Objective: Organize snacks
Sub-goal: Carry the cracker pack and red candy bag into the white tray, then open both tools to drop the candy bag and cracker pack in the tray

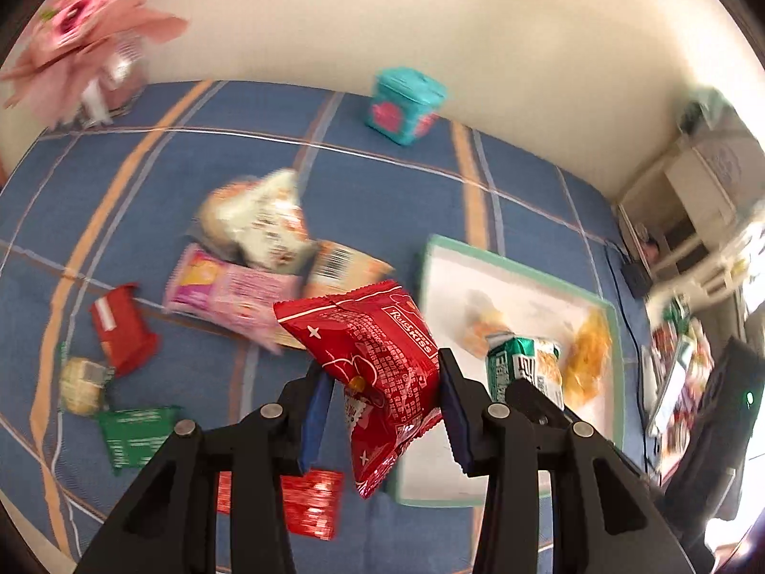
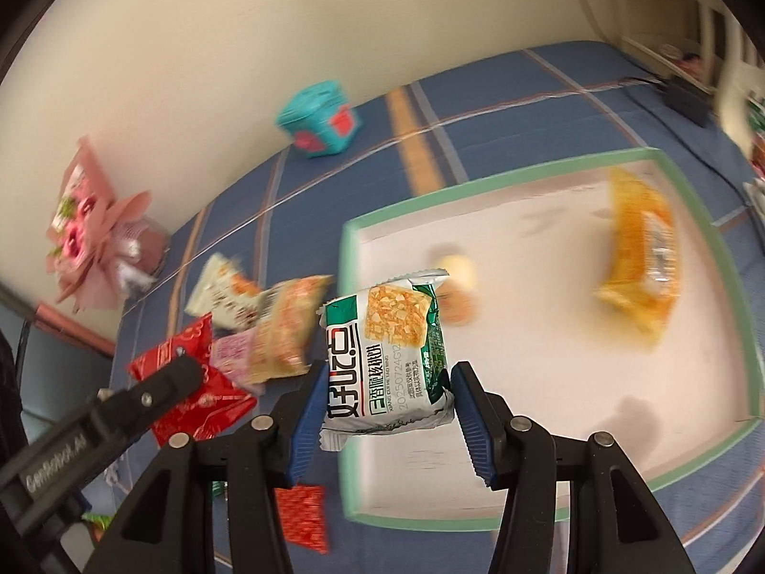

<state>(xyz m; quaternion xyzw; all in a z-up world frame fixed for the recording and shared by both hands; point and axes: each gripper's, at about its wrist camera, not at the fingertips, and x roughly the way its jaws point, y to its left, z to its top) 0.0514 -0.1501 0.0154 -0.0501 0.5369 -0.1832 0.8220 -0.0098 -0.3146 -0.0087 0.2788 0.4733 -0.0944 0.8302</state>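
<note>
**Both grippers hold a snack packet above the table**

We see first the blue checked tablecloth [image 1: 201,153], which covers the whole table. On it lies a white tray with a green rim [image 2: 707,220]; inside the tray we find an orange snack bag [image 2: 640,272] and a small round snack [image 2: 459,287], blurred. Beside the tray, to the left, a loose heap of snack packets [image 1: 248,258] lies on the cloth, with a dark red packet [image 1: 122,327] and a green packet [image 1: 136,435] a little apart from it. A pink paper bouquet [image 1: 91,24] and a teal box [image 1: 404,105] stand near the wall.

Our left gripper [image 1: 385,413] pinches a red Rouskiss packet [image 1: 377,358] between its blue pads, lifted over the left edge of the tray. Our right gripper [image 2: 387,416] pinches a green and white biscuit packet [image 2: 387,358], also lifted, over the tray's near left part.
</note>
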